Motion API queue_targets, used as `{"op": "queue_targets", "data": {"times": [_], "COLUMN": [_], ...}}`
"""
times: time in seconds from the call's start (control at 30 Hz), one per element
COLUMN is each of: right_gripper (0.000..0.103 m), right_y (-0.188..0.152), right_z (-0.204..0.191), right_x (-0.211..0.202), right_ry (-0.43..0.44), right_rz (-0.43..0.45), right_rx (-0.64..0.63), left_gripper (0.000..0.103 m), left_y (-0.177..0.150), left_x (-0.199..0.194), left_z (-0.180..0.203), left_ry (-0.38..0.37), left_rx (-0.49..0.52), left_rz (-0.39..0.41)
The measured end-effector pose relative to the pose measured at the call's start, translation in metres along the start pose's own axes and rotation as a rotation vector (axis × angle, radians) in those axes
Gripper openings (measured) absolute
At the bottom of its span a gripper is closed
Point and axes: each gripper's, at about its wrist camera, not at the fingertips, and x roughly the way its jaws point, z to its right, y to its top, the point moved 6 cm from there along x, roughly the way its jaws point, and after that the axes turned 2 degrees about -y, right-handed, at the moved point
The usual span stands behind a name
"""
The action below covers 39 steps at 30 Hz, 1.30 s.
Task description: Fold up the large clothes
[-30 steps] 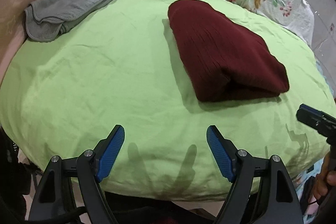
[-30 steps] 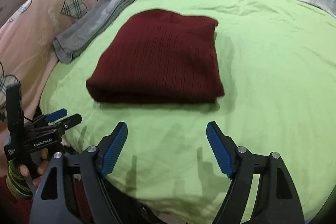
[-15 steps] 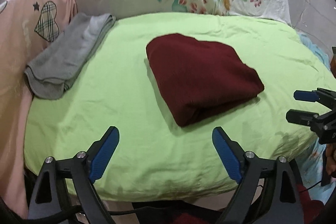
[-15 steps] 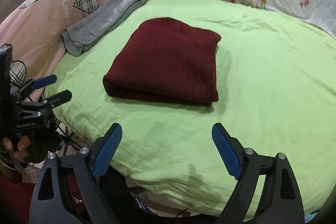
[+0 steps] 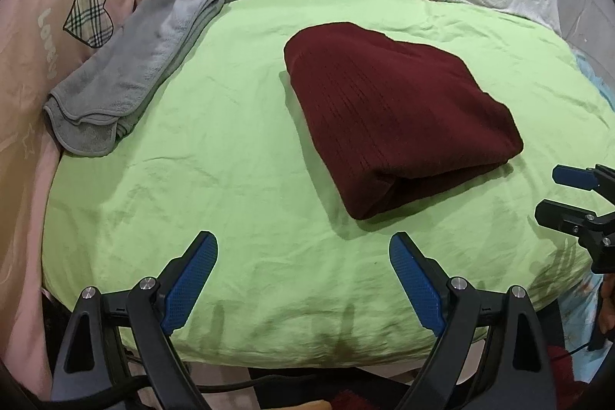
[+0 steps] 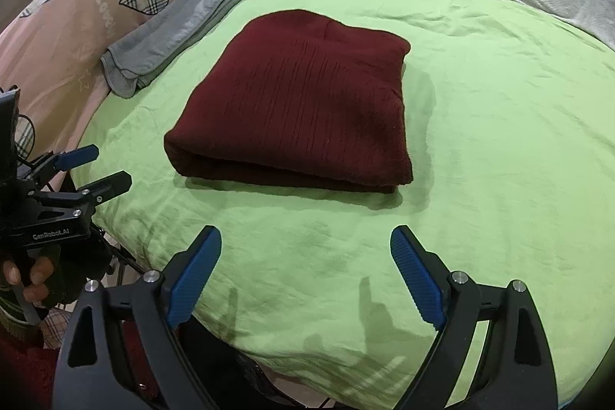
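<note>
Partly cropped: right gripper.

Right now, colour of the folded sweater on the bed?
Dark maroon, ribbed knit; the folded sweater shows best in the right wrist view.

Two wrist views, angled down from the near edge, sharing the green sheet and maroon garment.

White lettering reading "GenRobot.AI" runs along the black body of the left gripper, seen from the right wrist camera. On the pink bedding, pale letters beside a plaid heart appear to spell "Lovely", though the last letters are too faint and distorted to confirm.
</note>
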Motion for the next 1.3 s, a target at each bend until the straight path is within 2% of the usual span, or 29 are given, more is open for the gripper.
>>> {"op": "queue_targets", "data": {"times": [0.23, 1.3], "right_gripper": [0.090, 0.101], "right_y": [-0.001, 0.015], "right_z": [-0.003, -0.007], "right_x": [0.004, -0.010], "right_ry": [0.004, 0.002], "right_rz": [-0.020, 0.011], "right_rx": [-0.015, -0.040], "left_gripper": [0.092, 0.092], "left_y": [0.001, 0.014], "left_x": [-0.003, -0.020], "left_z": [0.000, 0.012], "left_ry": [0.012, -0.007], "left_rx": [0.005, 0.032], "left_rz": [-0.003, 0.040]}}
